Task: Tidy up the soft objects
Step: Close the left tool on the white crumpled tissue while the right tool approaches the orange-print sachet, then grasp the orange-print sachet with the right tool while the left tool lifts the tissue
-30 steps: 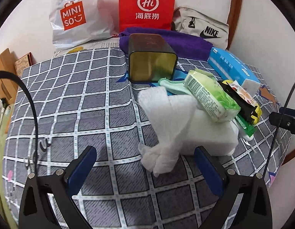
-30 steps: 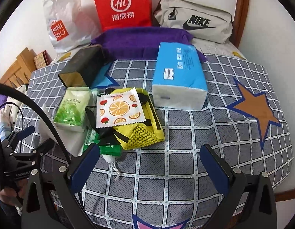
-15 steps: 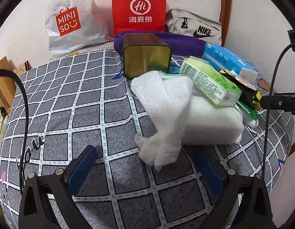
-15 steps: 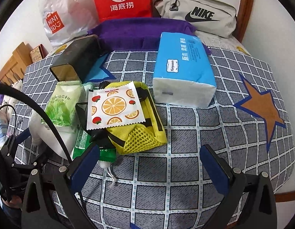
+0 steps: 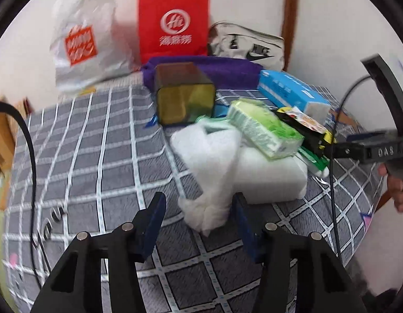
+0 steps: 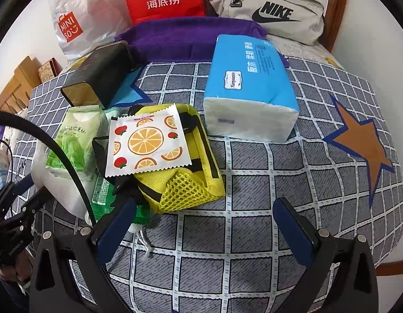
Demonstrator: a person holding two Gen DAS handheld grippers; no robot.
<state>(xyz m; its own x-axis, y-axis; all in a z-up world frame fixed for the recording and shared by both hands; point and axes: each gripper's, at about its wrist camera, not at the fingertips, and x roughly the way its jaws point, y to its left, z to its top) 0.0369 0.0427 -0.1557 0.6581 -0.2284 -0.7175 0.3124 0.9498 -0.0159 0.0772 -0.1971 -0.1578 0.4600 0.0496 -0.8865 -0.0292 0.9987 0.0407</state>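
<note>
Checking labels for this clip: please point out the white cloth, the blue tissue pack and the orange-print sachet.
white cloth [image 5: 210, 182], left wrist view, on its bunched lower end.
blue tissue pack [image 6: 249, 78], right wrist view, on its blue top face.
orange-print sachet [image 6: 146, 142], right wrist view, on the big orange slice.

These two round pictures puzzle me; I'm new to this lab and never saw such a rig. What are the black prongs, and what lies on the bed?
Each picture comes from a fisheye camera fixed on a hand-held two-finger gripper, looking forward along its fingers; a person holds one in each hand. In the left wrist view, the left gripper has its blue pads on either side of a white cloth but is not yet shut on it. In the right wrist view, the right gripper is wide open and holds nothing. On the checked bedcover lie a blue tissue pack, a yellow mesh pouch, an orange-print sachet, a green wipes pack and a dark tin.
</note>
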